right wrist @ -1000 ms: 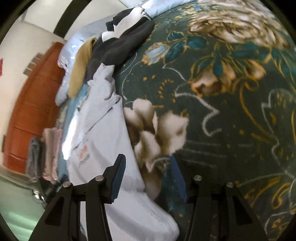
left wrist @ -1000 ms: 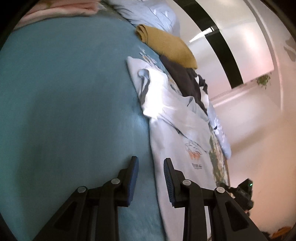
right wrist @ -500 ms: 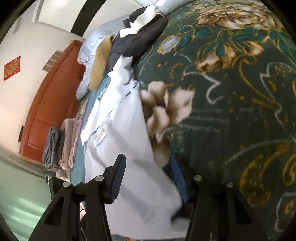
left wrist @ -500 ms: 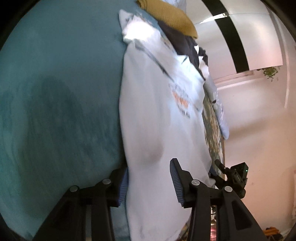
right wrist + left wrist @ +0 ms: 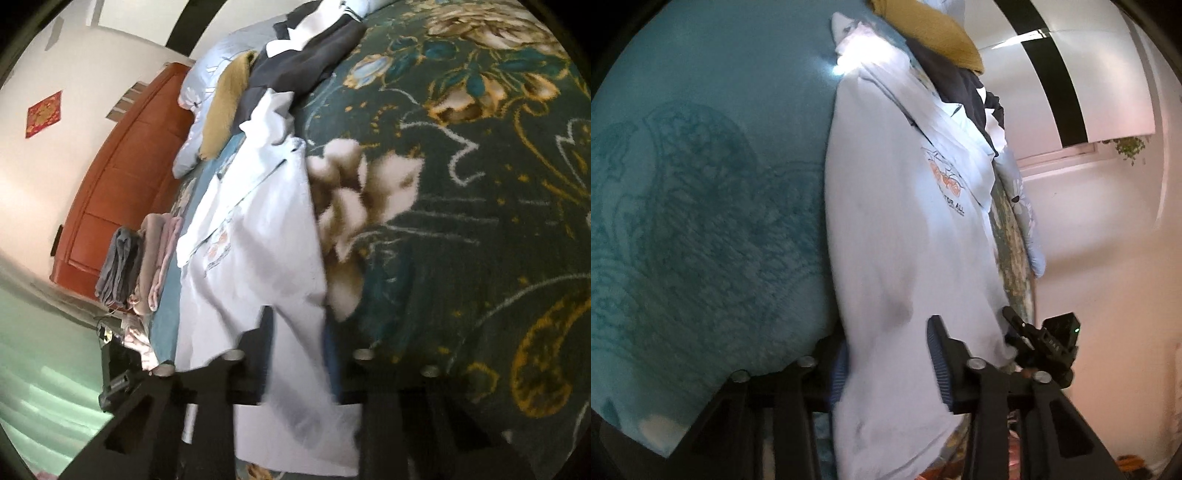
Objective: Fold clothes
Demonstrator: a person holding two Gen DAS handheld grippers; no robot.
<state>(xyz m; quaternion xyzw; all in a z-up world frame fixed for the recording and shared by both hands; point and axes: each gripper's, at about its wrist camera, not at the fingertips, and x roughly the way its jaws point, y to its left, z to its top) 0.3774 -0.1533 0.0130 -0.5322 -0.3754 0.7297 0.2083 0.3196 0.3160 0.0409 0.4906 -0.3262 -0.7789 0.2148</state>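
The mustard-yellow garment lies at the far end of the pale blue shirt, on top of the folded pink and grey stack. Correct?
Not quite. The mustard-yellow garment is at the far end of the pale blue shirt, but beside the dark garment. The right wrist view shows the folded stack lying apart.

Orange-brown wood headboard (image 5: pixel 122 177), white wall w/ red decoration (image 5: pixel 43 113), prob. greenish floor (image 5: pixel 44 373).

Pale blue-white shirt (image 5: pixel 905 236) with orange print and dark lettering; teal blanket (image 5: pixel 701 203) with tonal paisley; dark green bedspread (image 5: pixel 480 184) with cream and gold flowers; mustard garment (image 5: pixel 225 110); black-and-white garment (image 5: pixel 306 59).
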